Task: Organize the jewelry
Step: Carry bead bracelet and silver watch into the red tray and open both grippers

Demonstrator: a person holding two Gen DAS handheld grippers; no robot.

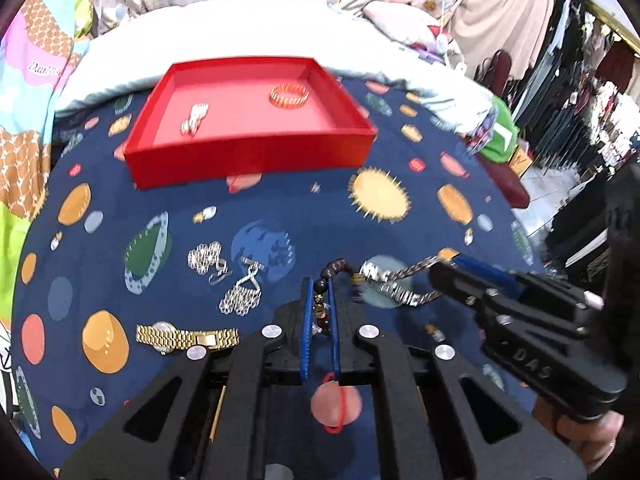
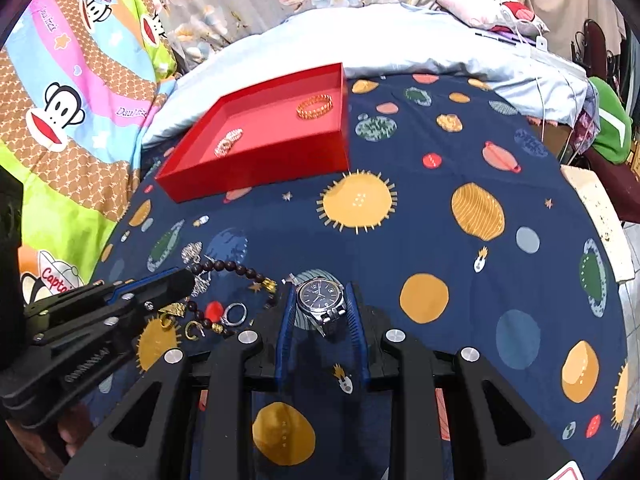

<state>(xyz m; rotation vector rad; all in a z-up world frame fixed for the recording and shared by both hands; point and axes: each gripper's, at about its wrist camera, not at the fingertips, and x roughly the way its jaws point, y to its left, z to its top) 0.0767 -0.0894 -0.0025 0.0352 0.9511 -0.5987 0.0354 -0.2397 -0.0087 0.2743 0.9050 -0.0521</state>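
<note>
My left tool (image 1: 320,300) is clamped narrow on the dark bead bracelet (image 1: 338,270). My right tool (image 2: 320,308) grips the silver watch (image 2: 320,300) near the bed's (image 2: 440,200) front edge.

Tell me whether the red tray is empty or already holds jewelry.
Not empty. The red tray holds two pieces: an orange beaded bracelet near its far right corner and a silvery piece toward the left.
</note>
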